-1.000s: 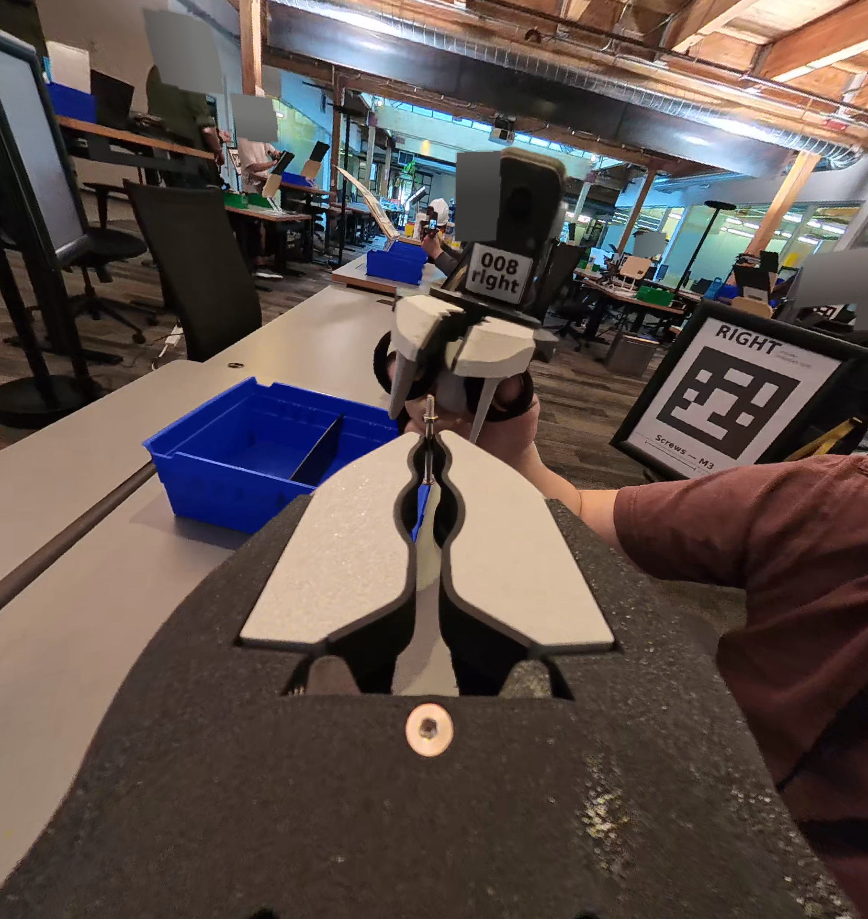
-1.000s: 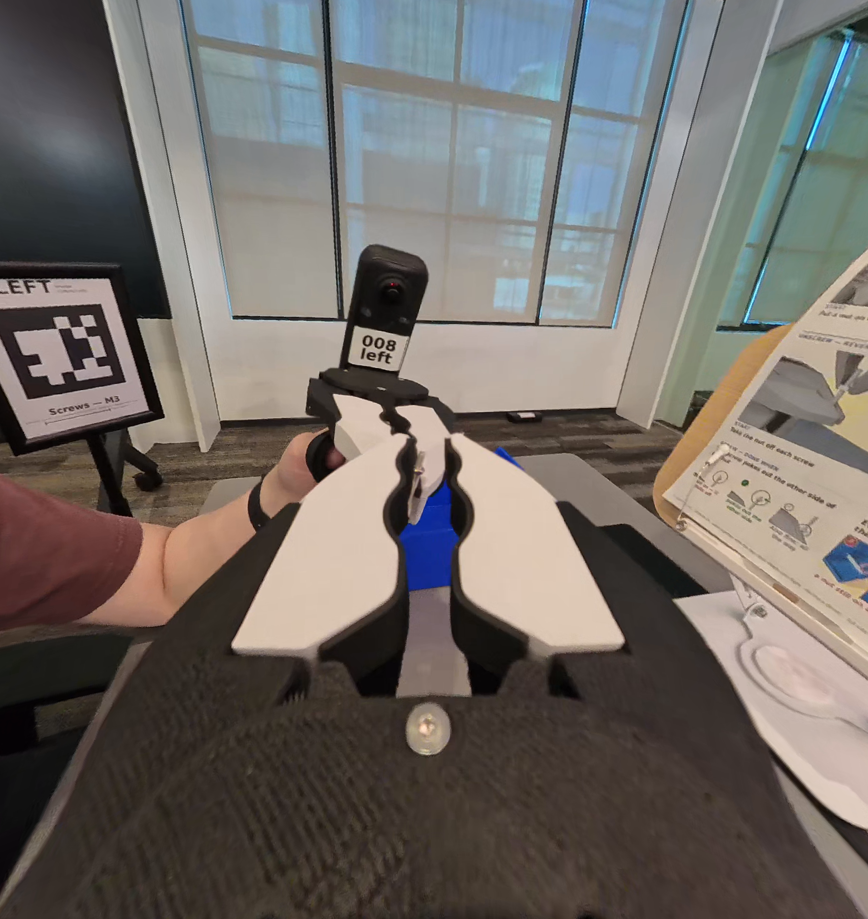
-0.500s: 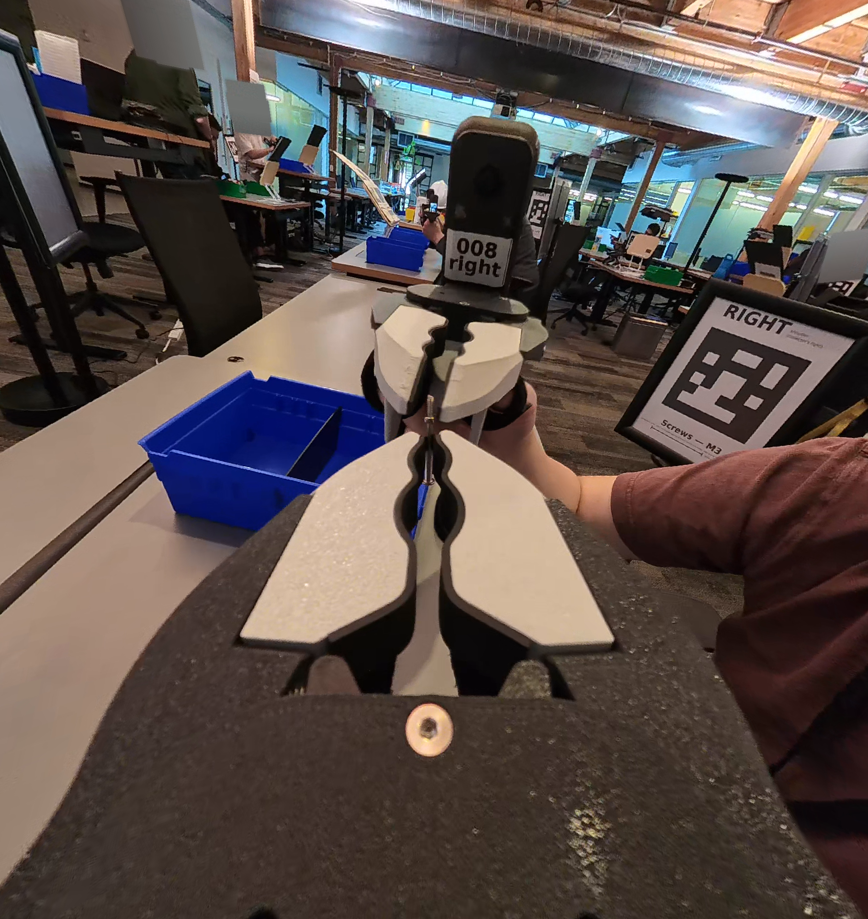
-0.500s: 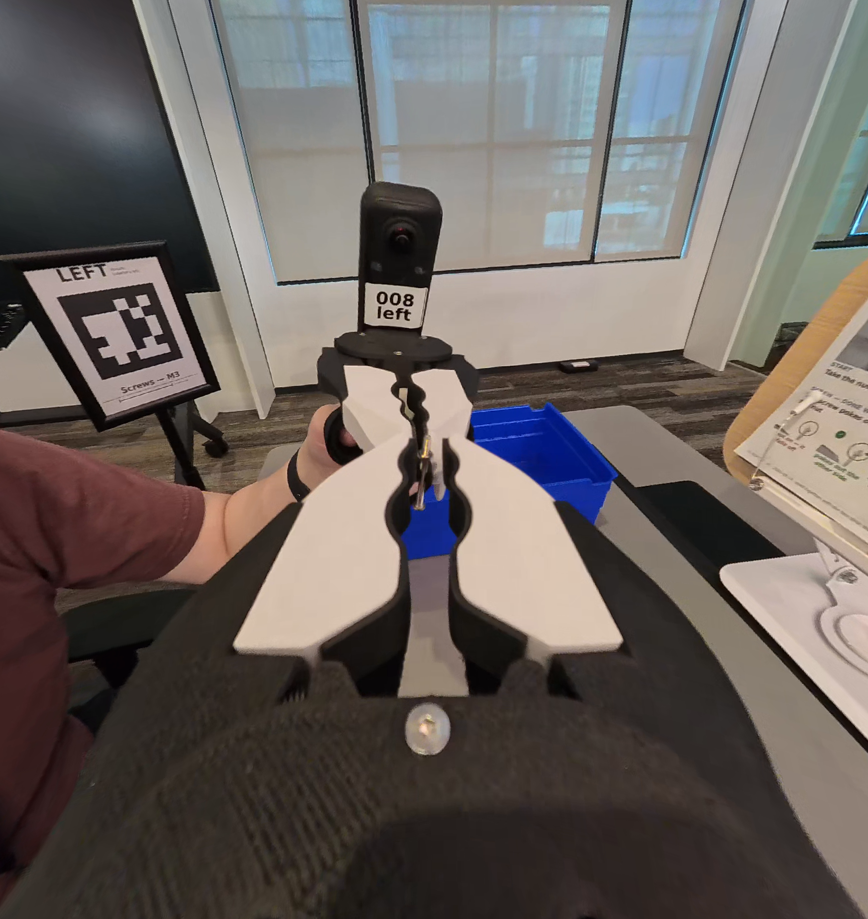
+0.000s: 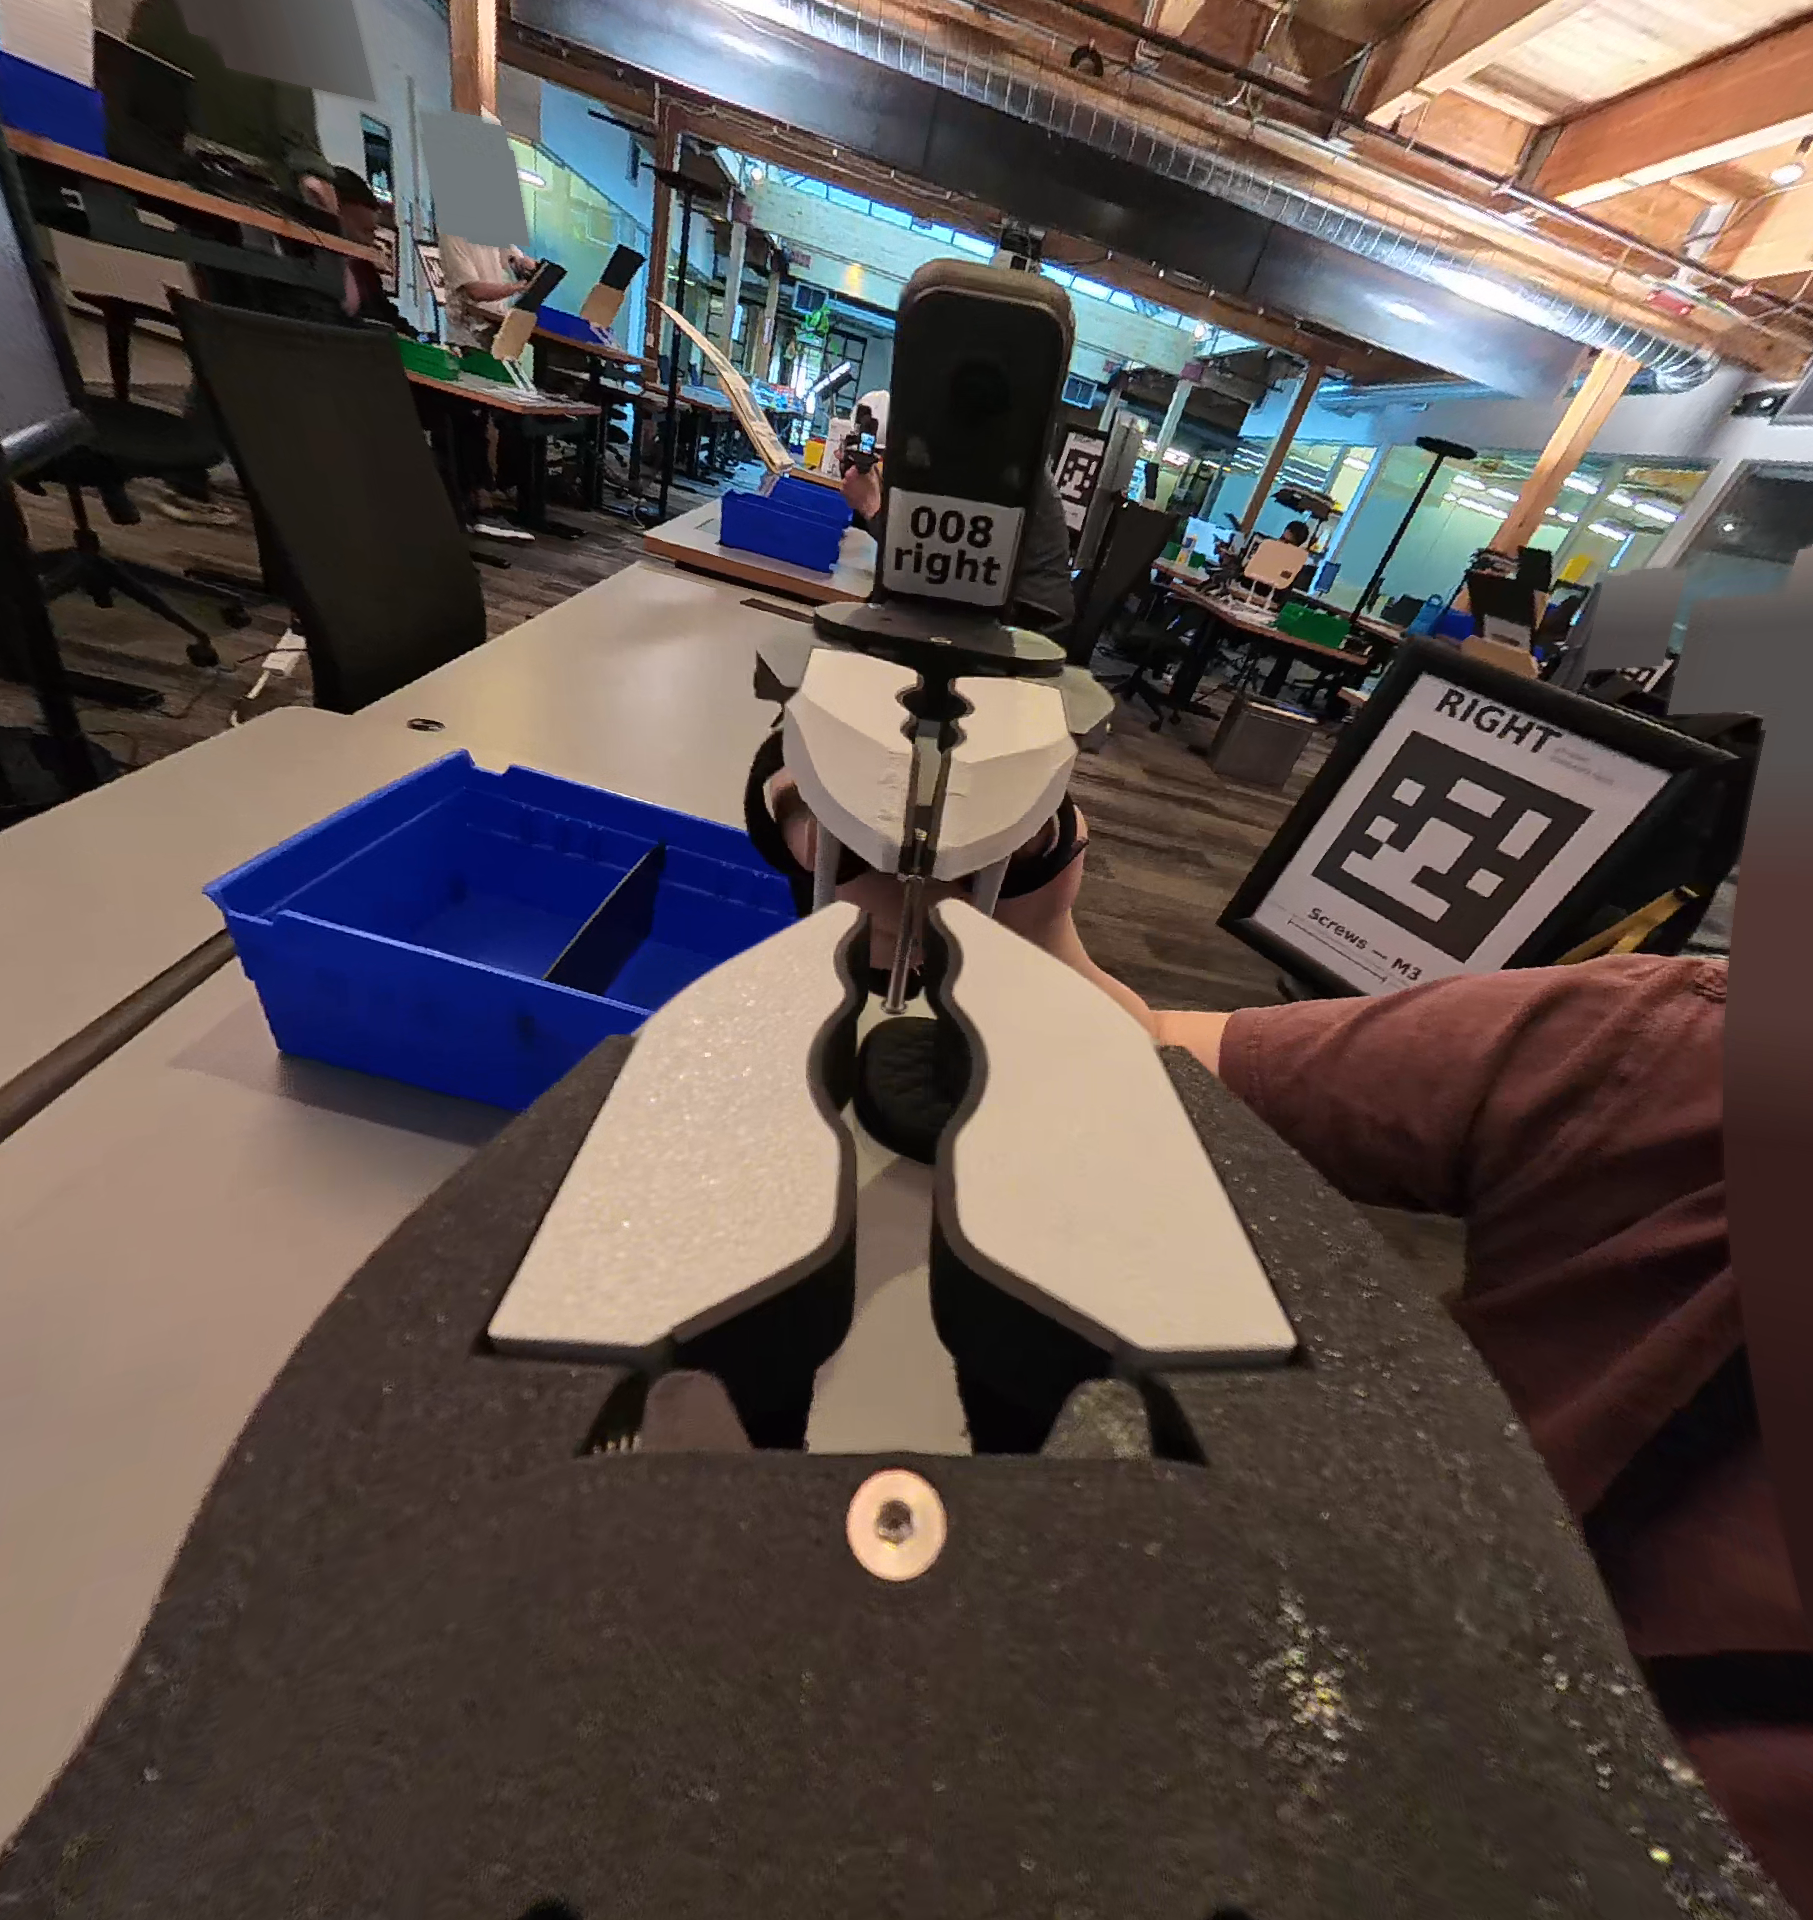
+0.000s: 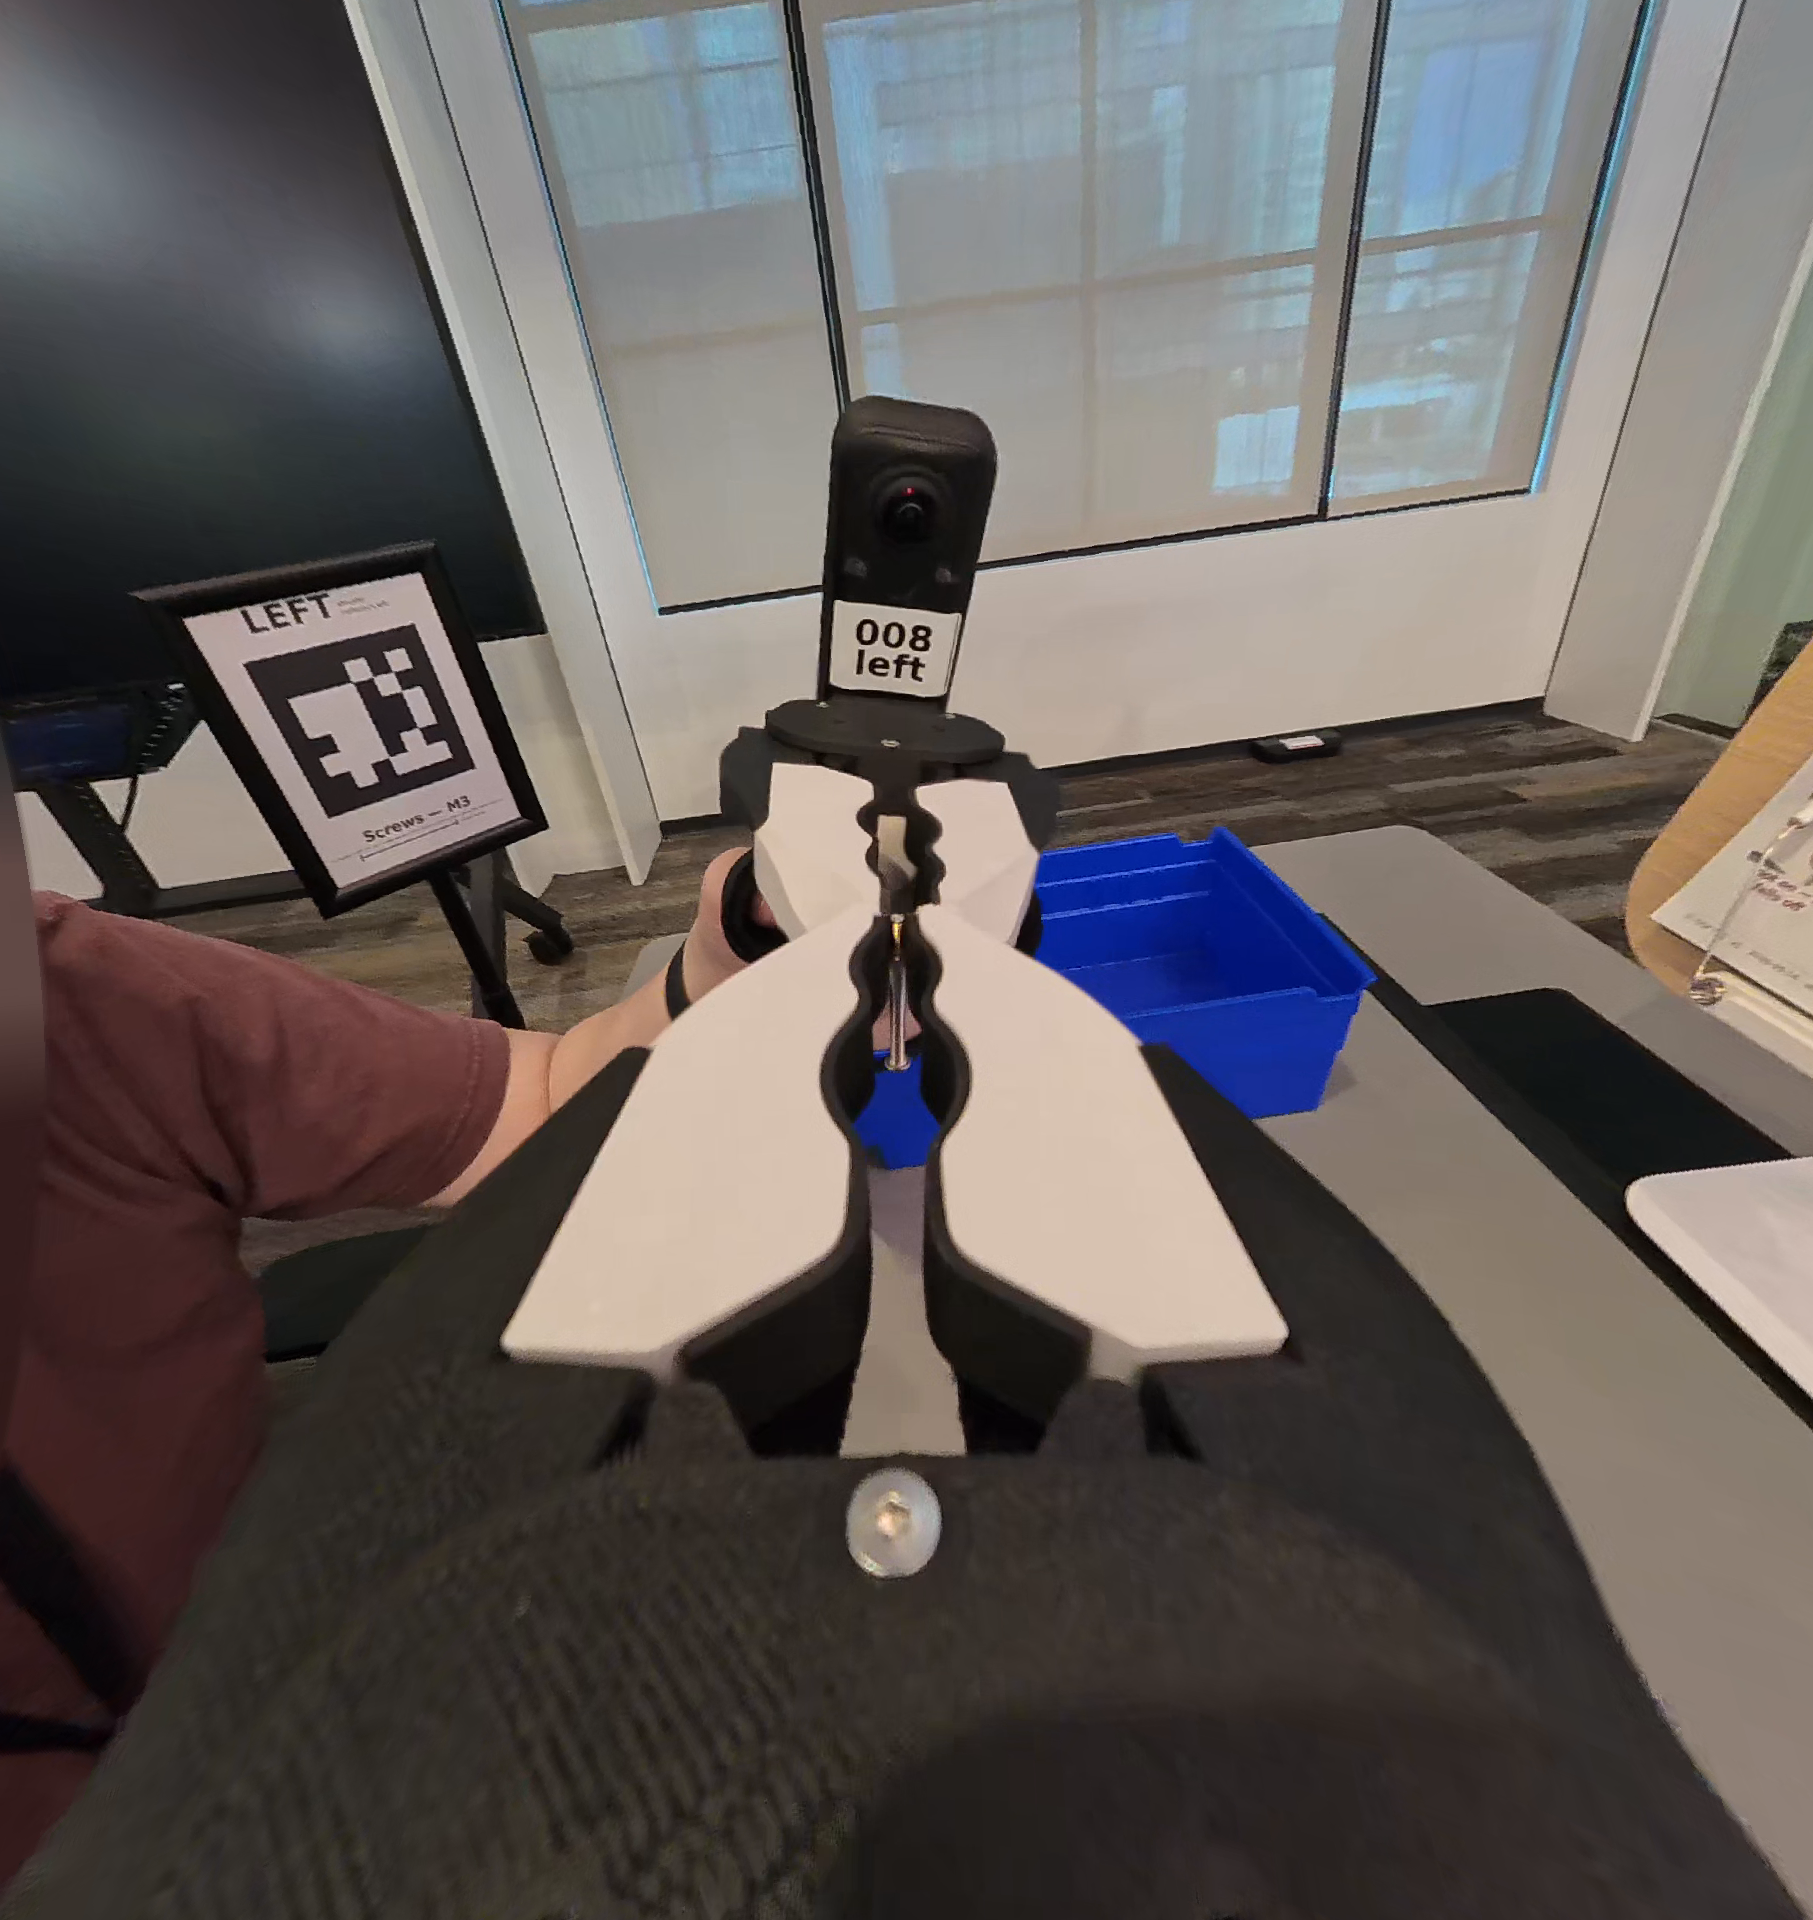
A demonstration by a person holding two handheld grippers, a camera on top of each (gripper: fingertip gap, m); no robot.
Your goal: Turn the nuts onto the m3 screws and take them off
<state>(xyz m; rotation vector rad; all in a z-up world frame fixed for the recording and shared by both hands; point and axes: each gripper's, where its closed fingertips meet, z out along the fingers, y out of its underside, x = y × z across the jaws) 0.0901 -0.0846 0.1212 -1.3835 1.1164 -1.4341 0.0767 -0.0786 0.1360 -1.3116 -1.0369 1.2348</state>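
Observation:
My two grippers meet tip to tip above the grey table point(image 5: 102, 1247). My left gripper point(image 5: 897, 920) is shut on a thin M3 screw point(image 5: 900, 966) that lies along the gap between its fingers. My right gripper point(image 6: 897, 923) faces it, shut at its tips on a small brass-coloured nut point(image 6: 897, 928). The screw's shaft point(image 6: 894, 1008) runs on through into the right gripper's finger gap. The right gripper also shows upright in the left wrist view point(image 5: 920, 868). The left gripper shows in the right wrist view point(image 6: 897, 899).
A blue divided bin point(image 5: 414, 997) stands on the table just beside the grippers; it also shows in the right wrist view point(image 6: 1245, 1029). Framed marker signs point(image 5: 1442, 831) point(image 6: 351, 727) stand off the table's edge. An instruction board point(image 6: 1775, 883) and a white pad point(image 6: 1764, 1247) lie at the right. Both grippers' tips are close together, under 4 cm apart.
The right gripper has rolled from a tilt to upright and closed in on the left gripper's tips. More of the screw's shaft now lies in the right gripper's gap. The left gripper stayed almost still.

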